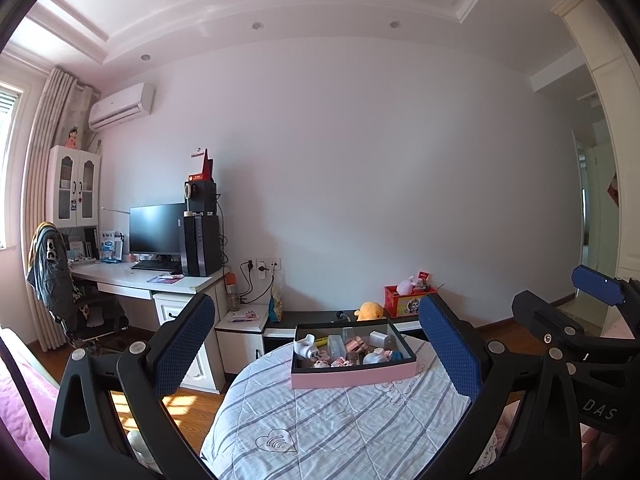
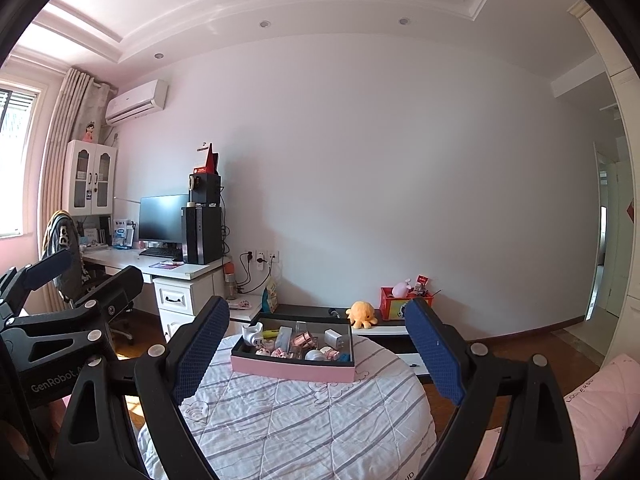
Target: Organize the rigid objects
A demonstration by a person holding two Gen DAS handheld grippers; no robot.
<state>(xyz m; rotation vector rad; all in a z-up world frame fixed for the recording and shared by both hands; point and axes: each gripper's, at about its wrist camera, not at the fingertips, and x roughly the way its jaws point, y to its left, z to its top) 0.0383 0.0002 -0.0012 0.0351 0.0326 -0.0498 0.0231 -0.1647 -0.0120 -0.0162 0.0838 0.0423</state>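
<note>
A pink box with a black inside (image 1: 352, 376) (image 2: 292, 370) sits on the far end of a striped quilt (image 1: 328, 428) (image 2: 300, 420). It holds several small rigid items: a white plug, pink toys, clear cases. My left gripper (image 1: 316, 344) is open and empty, held in the air well short of the box. My right gripper (image 2: 318, 344) is open and empty too, at a like distance. Each gripper shows at the edge of the other's view: the right one in the left wrist view (image 1: 576, 304), the left one in the right wrist view (image 2: 76, 284).
A low dark bench (image 1: 320, 316) beyond the bed carries a yellow plush (image 1: 370, 311) and a red box (image 1: 406, 300). A white desk (image 1: 148, 280) with monitor, tower and chair stands at the left. A wood floor lies between. A doorway (image 2: 608, 248) is at the right.
</note>
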